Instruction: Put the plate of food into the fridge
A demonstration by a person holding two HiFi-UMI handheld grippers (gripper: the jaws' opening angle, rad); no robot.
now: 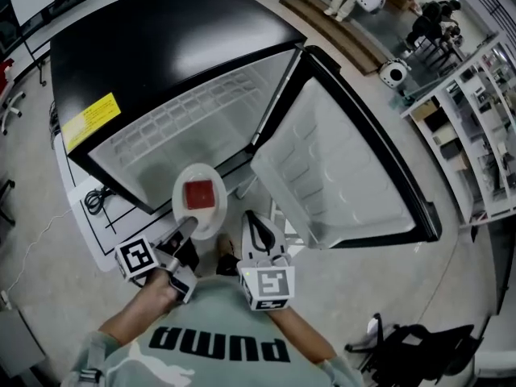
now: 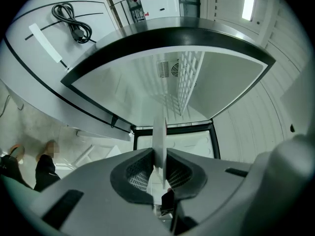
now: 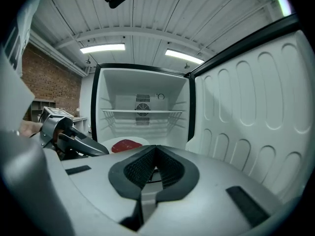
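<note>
The left claw (image 1: 187, 226) is clamped on the near rim of the plate (image 1: 199, 200), holding it and its red food (image 1: 199, 193) about level in the air at the mouth of the open fridge (image 1: 177, 131). The cavity lies straight ahead, past the plate's far rim. The right claw (image 1: 256, 234), closed and empty, hangs alongside, nearer the door (image 1: 347, 176).

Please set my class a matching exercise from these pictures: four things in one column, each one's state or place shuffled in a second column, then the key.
1. left gripper
2. right gripper
3. fridge door
4. red food

A. swung open
B. lying on the plate
C. shut, nothing between the jaws
D. shut on the plate's rim

Pairs: 1-D, 2-C, 3-A, 4-B
</note>
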